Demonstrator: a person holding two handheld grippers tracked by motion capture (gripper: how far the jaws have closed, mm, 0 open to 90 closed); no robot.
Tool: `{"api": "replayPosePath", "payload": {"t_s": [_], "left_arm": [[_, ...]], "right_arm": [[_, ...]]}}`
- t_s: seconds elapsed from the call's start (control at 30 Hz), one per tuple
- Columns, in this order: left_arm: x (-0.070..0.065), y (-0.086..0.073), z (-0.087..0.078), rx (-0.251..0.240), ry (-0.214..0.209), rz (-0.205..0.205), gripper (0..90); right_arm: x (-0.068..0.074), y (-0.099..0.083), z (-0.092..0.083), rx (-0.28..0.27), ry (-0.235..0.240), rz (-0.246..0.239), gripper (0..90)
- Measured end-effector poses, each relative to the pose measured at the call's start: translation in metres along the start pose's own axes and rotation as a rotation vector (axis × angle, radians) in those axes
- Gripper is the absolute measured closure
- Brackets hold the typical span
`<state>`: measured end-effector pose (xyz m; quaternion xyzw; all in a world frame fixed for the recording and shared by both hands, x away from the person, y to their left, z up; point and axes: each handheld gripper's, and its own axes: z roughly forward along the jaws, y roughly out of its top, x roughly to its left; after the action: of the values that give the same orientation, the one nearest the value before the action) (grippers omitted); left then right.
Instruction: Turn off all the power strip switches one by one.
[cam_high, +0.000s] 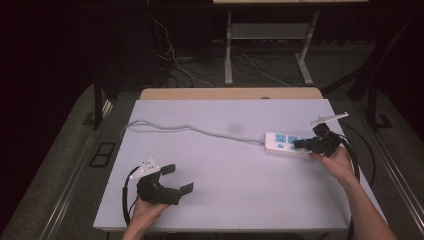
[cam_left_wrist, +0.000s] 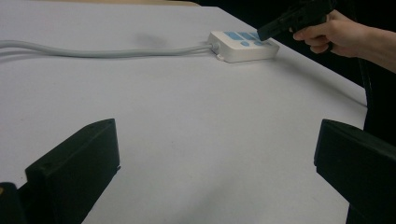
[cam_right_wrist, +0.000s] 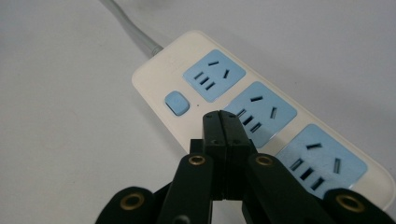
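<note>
A white power strip (cam_high: 286, 144) with blue socket panels lies at the right of the white table; its grey cable (cam_high: 190, 129) runs off to the left. My right gripper (cam_high: 299, 144) is shut with nothing between its jaws, its tips low over the strip. In the right gripper view the closed tips (cam_right_wrist: 221, 122) sit just right of the blue switch button (cam_right_wrist: 177, 102), at the edge of the middle socket panel (cam_right_wrist: 259, 113). Whether they touch it I cannot tell. My left gripper (cam_high: 179, 179) rests open near the front left edge, far from the power strip (cam_left_wrist: 243, 45).
The white table top (cam_high: 225, 175) has bare room between the two grippers. A wooden edge (cam_high: 230, 93) borders its far side. Beyond it are table legs and loose cables on a dark floor. A black cable (cam_high: 357, 155) trails from my right gripper.
</note>
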<state>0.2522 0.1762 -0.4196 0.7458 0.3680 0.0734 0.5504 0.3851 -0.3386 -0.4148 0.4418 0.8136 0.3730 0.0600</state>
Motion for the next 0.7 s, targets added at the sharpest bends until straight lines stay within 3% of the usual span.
{"api": "replayPosePath", "payload": {"t_s": [0.7], "left_arm": [[-0.001, 0.0, 0.001, 0.002, -0.001, -0.004, 0.0]], "right_arm": [[-0.007, 0.002, -0.03, -0.005, -0.021, 0.003, 90.0]]}}
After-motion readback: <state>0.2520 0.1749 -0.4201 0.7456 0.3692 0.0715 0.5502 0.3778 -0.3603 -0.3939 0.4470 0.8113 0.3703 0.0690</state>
